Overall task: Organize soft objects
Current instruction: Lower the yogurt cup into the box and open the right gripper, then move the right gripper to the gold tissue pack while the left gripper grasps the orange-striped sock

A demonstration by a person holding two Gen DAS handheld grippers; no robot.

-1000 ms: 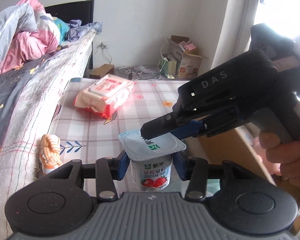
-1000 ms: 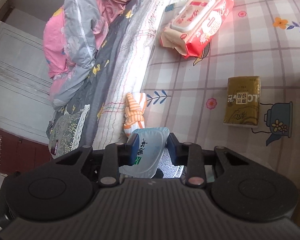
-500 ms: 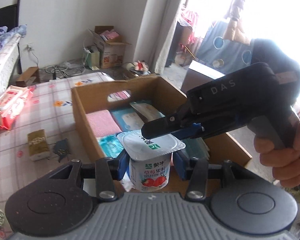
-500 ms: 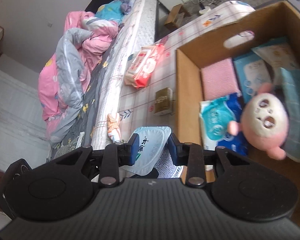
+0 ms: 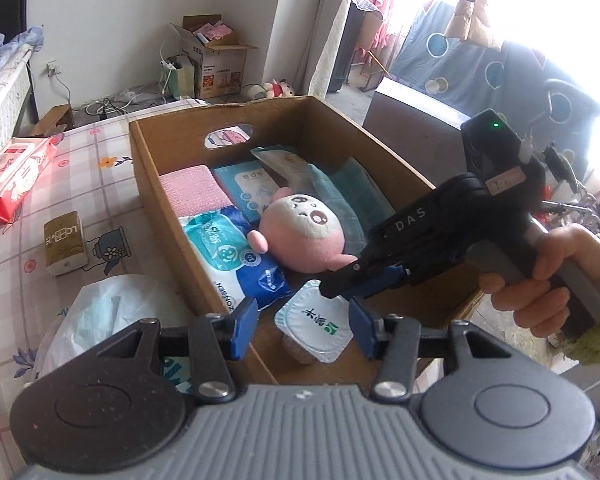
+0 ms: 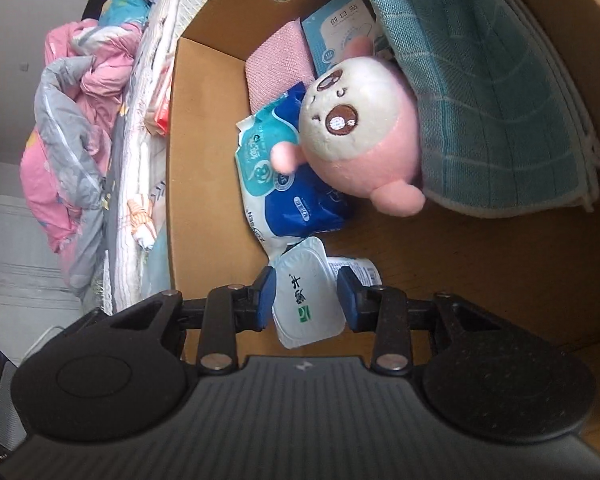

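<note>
Yogurt cup (image 5: 315, 330) sits low inside the cardboard box (image 5: 168, 216), near corner, beside the blue wipes pack (image 5: 236, 258) and pink plush toy (image 5: 302, 232). Left gripper (image 5: 302, 326) spread wide — touching nothing. Right gripper (image 6: 303, 300) straddles the cup's foil lid — whether it pinches, I can't tell.

Yogurt cup (image 5: 315, 326): body hidden under its lid, fruit label unseen. Red wipes pack (image 5: 14, 174) at desk's far-left edge cut by frame. Right tongs (image 6: 303, 298): contact w/ cup unclear.
</note>
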